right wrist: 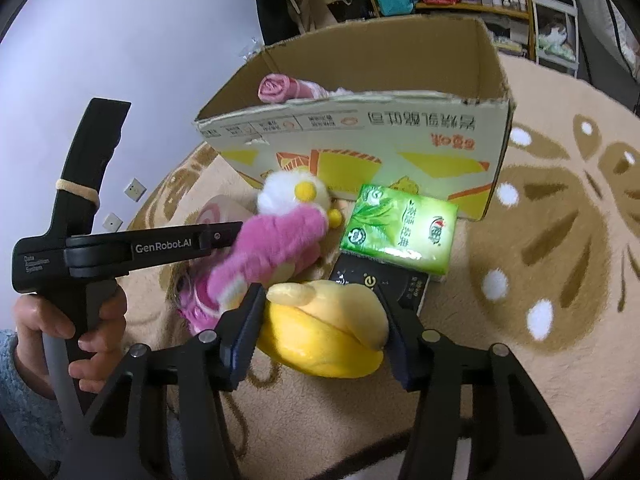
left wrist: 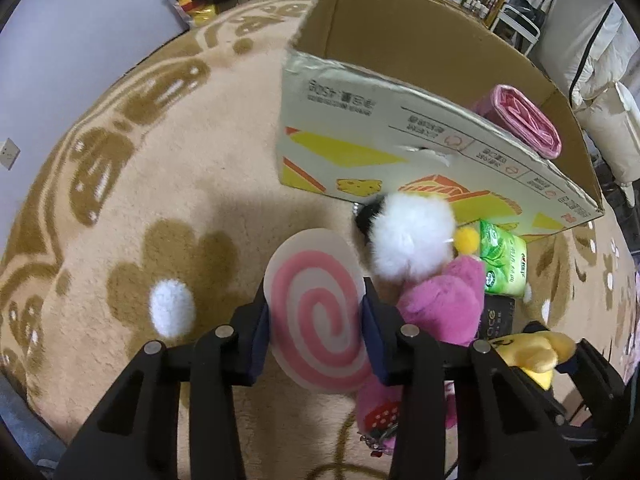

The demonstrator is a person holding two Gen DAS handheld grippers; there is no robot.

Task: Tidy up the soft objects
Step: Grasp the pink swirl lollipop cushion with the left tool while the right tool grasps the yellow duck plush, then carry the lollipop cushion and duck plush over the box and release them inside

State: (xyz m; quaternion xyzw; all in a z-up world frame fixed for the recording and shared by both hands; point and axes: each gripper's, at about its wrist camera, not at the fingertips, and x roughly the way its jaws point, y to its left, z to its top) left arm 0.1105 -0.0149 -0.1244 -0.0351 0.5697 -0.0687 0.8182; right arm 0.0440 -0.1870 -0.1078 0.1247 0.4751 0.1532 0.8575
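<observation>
Pink-swirl flat round plush (left wrist: 316,312), fuzzy yellow banana plush (right wrist: 324,332), corrugated cardboard box (right wrist: 360,120)

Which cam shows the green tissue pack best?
Right wrist: the green tissue pack shows its whole printed top, lying in front of the cardboard box. Left wrist catches only part of it, behind the pink plush.

1. A flat round lollipop plush (left wrist: 316,312) with a pink and white spiral stands on edge on the rug.
2. A pink plush toy (right wrist: 276,244) with a fluffy white head lies beside it, touching it.
3. A yellow banana plush (right wrist: 324,328) lies in front of the open cardboard box (right wrist: 400,128).
4. A pink roll (left wrist: 528,120) lies inside the box.
</observation>
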